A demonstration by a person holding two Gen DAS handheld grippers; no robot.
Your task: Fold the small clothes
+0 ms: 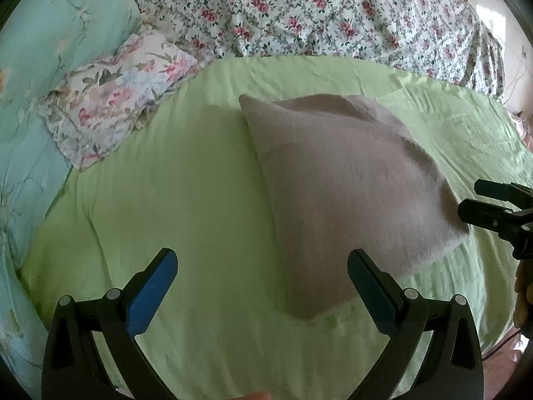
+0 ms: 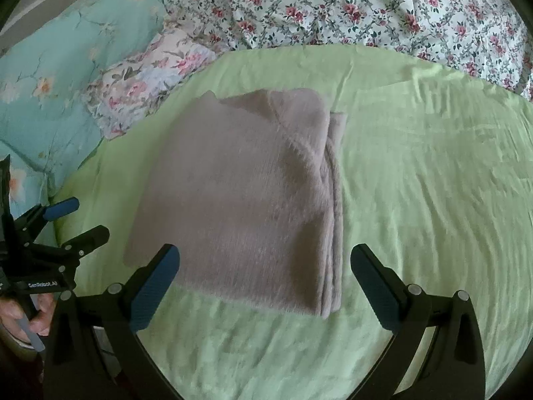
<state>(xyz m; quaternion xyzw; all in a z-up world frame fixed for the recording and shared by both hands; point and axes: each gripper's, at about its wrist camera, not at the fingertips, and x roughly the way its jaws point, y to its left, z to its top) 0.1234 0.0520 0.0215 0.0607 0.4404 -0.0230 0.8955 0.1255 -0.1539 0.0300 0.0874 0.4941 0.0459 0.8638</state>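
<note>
A pale pinkish-grey fuzzy knit garment (image 1: 346, 186) lies folded into a compact rectangle on a light green sheet (image 1: 186, 200). In the right wrist view the same garment (image 2: 246, 196) shows stacked layered edges along its right side. My left gripper (image 1: 263, 266) hovers open over the garment's near left corner, holding nothing. My right gripper (image 2: 265, 263) is open too, just short of the garment's near edge, empty. The right gripper (image 1: 473, 200) shows at the right edge of the left wrist view, and the left gripper (image 2: 78, 216) sits low left in the right wrist view.
A floral quilt (image 1: 299, 10) is bunched along the far side of the bed. A small floral pillow (image 1: 113, 100) and a turquoise duvet (image 1: 43, 66) lie to the left. A hand (image 2: 23, 313) holds the left gripper's handle. Green sheet stretches to the right (image 2: 433, 200).
</note>
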